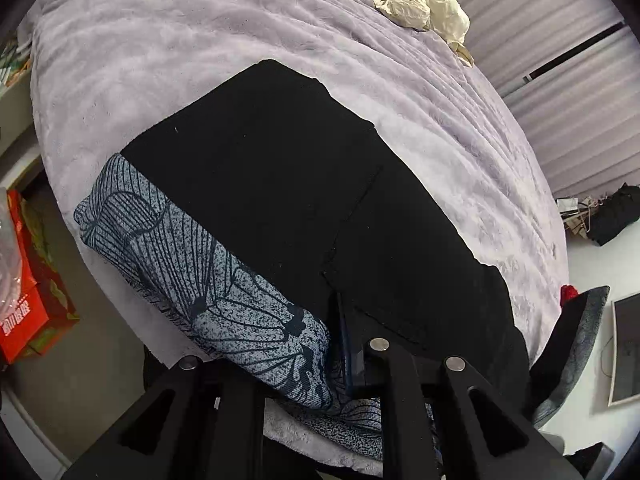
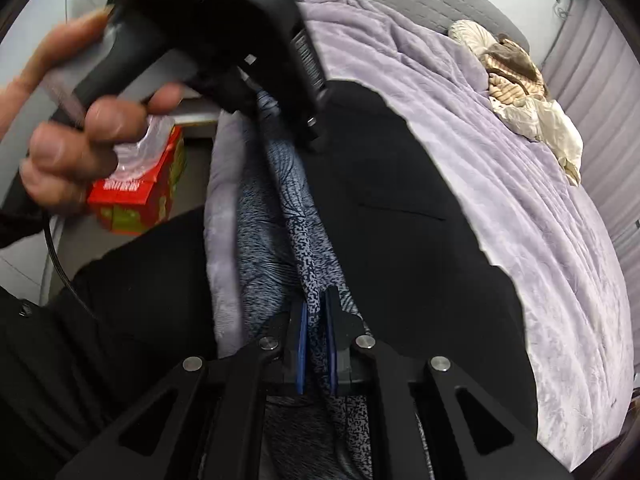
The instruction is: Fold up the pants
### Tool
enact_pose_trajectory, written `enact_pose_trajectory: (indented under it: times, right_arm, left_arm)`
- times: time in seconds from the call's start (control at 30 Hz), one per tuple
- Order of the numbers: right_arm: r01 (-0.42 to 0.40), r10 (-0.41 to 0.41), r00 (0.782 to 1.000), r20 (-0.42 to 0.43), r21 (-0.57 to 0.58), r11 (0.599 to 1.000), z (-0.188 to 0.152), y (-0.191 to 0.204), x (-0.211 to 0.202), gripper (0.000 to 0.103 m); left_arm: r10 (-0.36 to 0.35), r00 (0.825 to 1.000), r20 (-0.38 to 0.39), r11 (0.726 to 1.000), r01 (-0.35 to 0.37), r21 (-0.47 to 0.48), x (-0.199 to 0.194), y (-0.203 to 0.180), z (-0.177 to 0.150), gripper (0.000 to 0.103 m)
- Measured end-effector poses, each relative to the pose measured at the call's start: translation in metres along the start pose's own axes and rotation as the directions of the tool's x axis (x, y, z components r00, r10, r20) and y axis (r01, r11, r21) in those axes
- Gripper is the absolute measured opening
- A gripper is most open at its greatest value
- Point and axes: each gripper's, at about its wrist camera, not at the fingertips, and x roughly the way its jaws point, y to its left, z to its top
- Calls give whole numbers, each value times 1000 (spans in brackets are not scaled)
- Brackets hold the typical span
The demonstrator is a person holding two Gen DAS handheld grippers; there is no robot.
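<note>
Clearly the right gripper (image 2: 316, 348) pinches the patterned pants (image 2: 296, 216); the left gripper's (image 1: 344, 344) jaw state is unclear.

The blanket (image 1: 168, 60) is lilac plush with a soft, brushed nap that catches a faint sheen, while the black pants (image 1: 280, 168) are matt, smooth cloth beside a blue-grey printed fabric (image 1: 192, 264) with a fine knit texture. Both the left gripper (image 1: 320, 364) and the right gripper (image 2: 316, 344) are matt black plastic with shiny metal pins, and the red box (image 2: 136, 196) looks like glossy printed card.
</note>
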Motion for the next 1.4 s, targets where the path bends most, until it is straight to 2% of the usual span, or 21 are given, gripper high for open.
enact_pose_trajectory:
  times: [0.07, 0.1, 0.23, 0.27, 0.33, 0.37, 0.4, 0.47, 0.57, 0.67, 0.73, 0.77, 0.83, 0.97, 1.03, 1.1, 1.13, 1.2, 1.3, 1.37, 1.4]
  right_arm:
    - [10, -10, 1000, 7, 13, 1000, 2, 3, 3, 9]
    - [3, -3, 1000, 12, 41, 999, 0, 1, 0, 9]
    - [-59, 56, 998, 22, 135, 989, 3, -24, -17, 15]
    - [-74, 68, 997, 43, 156, 985, 6, -31, -24, 28]
    - [-78, 59, 993, 99, 207, 975, 8, -43, -39, 60]
    - [-75, 46, 991, 122, 241, 968, 8, -51, -45, 81]
    - [-73, 33, 989, 145, 279, 958, 8, -60, -47, 84]
    - [-59, 9, 990, 144, 343, 937, 10, -77, -41, 84]
    - [-3, -19, 999, 41, 472, 882, 3, -96, -13, 84]
    - [-9, 47, 997, -53, 566, 825, -14, -98, 12, 84]
    - [-19, 46, 998, -35, 564, 826, -24, -89, 7, 84]
    - [-13, 39, 999, -37, 545, 838, -25, -84, 5, 84]
    - [-7, 37, 998, -48, 513, 858, -29, -78, 1, 84]
    - [-18, 21, 1000, 1, 575, 818, -31, -93, -10, 85]
    - [33, -15, 999, -34, 617, 786, -36, -105, -6, 85]
    - [55, -25, 998, -55, 649, 759, -42, -118, -8, 85]
    - [95, -70, 995, -64, 663, 743, -48, -128, -15, 85]
    - [239, -212, 969, -125, 678, 695, -54, -151, -30, 88]
    - [434, -360, 895, -265, 705, 561, -73, -195, -43, 100]
    - [527, -372, 847, -380, 697, 486, -87, -228, -38, 102]
    - [537, -347, 842, -412, 702, 468, -93, -242, -31, 102]
  left_arm:
    - [-17, 1000, -1, 1000, 17, -5, -2, -1, -2, 18]
    - [2, 1000, -3, 1000, -2, 5, -4, -1, -3, 21]
    - [69, 997, 34, 993, -72, 90, -28, 0, -15, 22]
    - [78, 996, 48, 991, -83, 105, -35, 1, -18, 22]
    - [100, 992, 79, 988, -108, 109, -47, 1, -21, 22]
    - [101, 991, 84, 988, -110, 109, -50, -1, -20, 22]
    - [98, 991, 87, 988, -108, 108, -51, -4, -14, 22]
    - [92, 991, 99, 989, -103, 108, -53, -10, -5, 22]
    - [116, 988, 100, 983, -129, 133, -52, -29, 6, 22]
    - [120, 987, 109, 980, -135, 147, -60, -36, 3, 22]
    - [159, 978, 133, 974, -178, 143, -68, -32, -3, 22]
    - [211, 965, 156, 966, -230, 114, -75, -25, -6, 22]
    - [242, 953, 181, 965, -255, 57, -82, -15, -8, 22]
    - [175, 976, 132, 977, -189, 96, -65, -27, 0, 22]
    - [141, 984, 108, 974, -158, 162, -45, -51, 2, 22]
    - [171, 981, 92, 955, -188, 230, -22, -72, -1, 22]
    - [181, 981, 71, 948, -193, 252, -10, -81, -4, 22]
    - [221, 975, -5, 928, -209, 309, 23, -93, -11, 23]
    - [315, 946, 79, 857, -320, 404, 33, -111, -27, 27]
    - [332, 938, 97, 843, -341, 416, 33, -112, -30, 28]
    - [328, 940, 96, 848, -337, 409, 32, -110, -30, 28]
